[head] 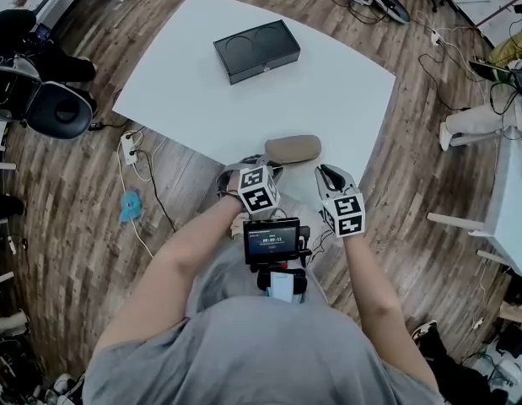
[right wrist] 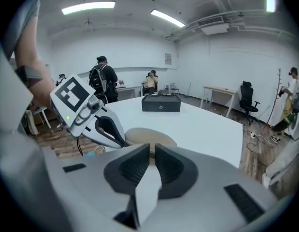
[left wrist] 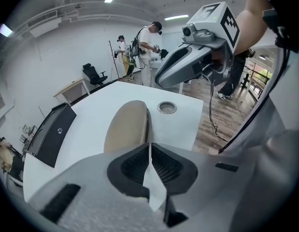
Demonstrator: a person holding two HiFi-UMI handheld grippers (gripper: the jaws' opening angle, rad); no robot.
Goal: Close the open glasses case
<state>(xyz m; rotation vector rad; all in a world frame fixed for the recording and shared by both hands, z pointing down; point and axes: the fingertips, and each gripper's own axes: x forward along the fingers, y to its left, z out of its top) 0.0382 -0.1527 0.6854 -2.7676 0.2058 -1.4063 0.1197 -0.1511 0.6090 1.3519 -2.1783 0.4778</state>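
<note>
Both arms are extending forward from the near side, left forearm (head: 186, 253) and right forearm (head: 372, 287) running roughly parallel. The left gripper (head: 244, 169) is pointing steeply down and far, jaws standing together, empty. The right gripper (head: 330, 175) is sitting just to its right, tilting down less steeply, jaws likewise together, empty

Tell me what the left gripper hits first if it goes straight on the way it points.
Probably the tan rounded glasses case, lying on the white table right ahead of the left gripper; how near is unclear.
</note>
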